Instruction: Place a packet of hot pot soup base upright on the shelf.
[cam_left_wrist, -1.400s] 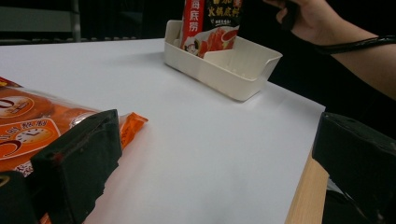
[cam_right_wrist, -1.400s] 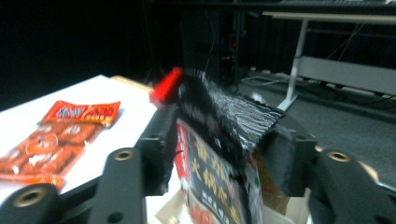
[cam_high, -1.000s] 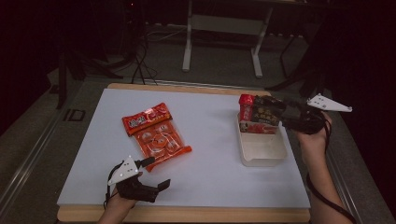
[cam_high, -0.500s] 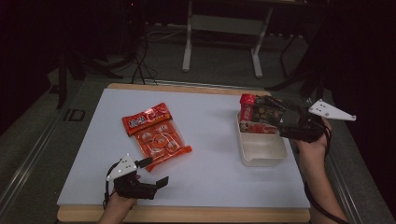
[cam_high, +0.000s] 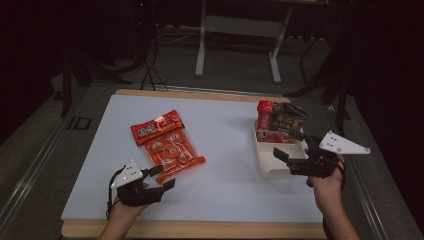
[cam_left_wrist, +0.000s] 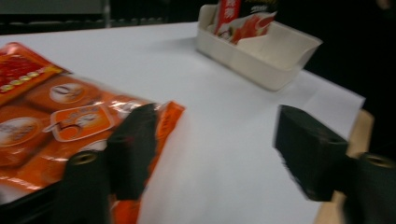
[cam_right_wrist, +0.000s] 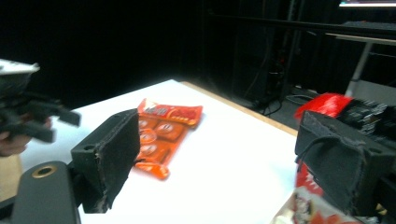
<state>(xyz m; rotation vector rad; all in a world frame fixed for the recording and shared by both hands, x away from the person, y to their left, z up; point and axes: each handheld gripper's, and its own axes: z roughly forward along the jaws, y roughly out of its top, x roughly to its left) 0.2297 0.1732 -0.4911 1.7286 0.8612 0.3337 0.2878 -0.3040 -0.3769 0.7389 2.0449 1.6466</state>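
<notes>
An orange snack packet (cam_high: 170, 150) (cam_left_wrist: 60, 121) (cam_right_wrist: 161, 135) lies flat left of centre, with a red packet (cam_high: 155, 125) at its far end. My left gripper (cam_high: 167, 176) (cam_left_wrist: 215, 149) is open at the packet's near corner. Its jaws have just been closing, one beside that corner and bare table between them. My right gripper (cam_high: 289, 145) (cam_right_wrist: 215, 158) hovers open over a white bin (cam_high: 261, 160) (cam_left_wrist: 275, 70). Its jaws have just opened wide and eased in slightly, holding nothing. Upright red and dark packages (cam_high: 280, 122) (cam_right_wrist: 336, 105) stand at the bin's far end.
The white tabletop (cam_high: 225, 130) has a wooden rim (cam_high: 200, 229) along its near edge. The bin's near half holds nothing. A metal stand (cam_high: 240, 45) and cables (cam_high: 145, 65) are on the dark floor beyond the table.
My right gripper has drawn back from the packages in the bin toward the near right. The left gripper's jaws have narrowed at the orange packet's corner; that hand has stayed in place.
</notes>
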